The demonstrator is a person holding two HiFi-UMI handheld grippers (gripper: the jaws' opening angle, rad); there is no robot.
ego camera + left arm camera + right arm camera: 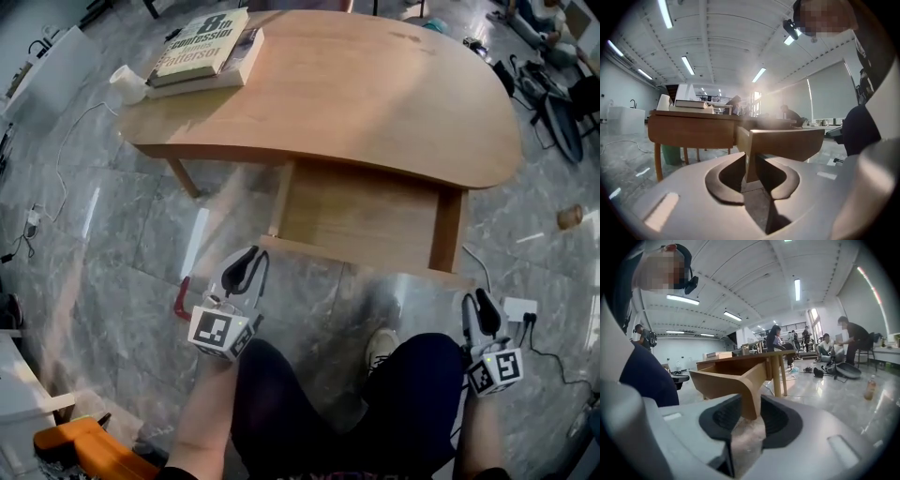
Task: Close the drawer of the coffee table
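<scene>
1. While the drawer (361, 214) stands pulled well out from under the coffee table (375, 103), the person faces its front with one gripper at each front corner and knees (412, 394) in dark trousers between the two arms.
2. The left gripper (246, 265) reaches forward from a bare forearm (202, 422). Its marker cube is nearest the person, and its tips point at the drawer's front left corner, close to level.
3. In the left gripper view its fingers (724, 180) stand apart. The corner's upright edge is between them with a dark gap on either side, so the pads do not press on the wood.
4. The right gripper (480, 305) sits lower in the head view, just beside the front right corner, and also points toward the table.
5. In the right gripper view its jaws are spread wider. The drawer's rounded corner is between them, and nothing is pinched.
6. Two stacked books (202, 47) lie on the tabletop's far left end.
</scene>
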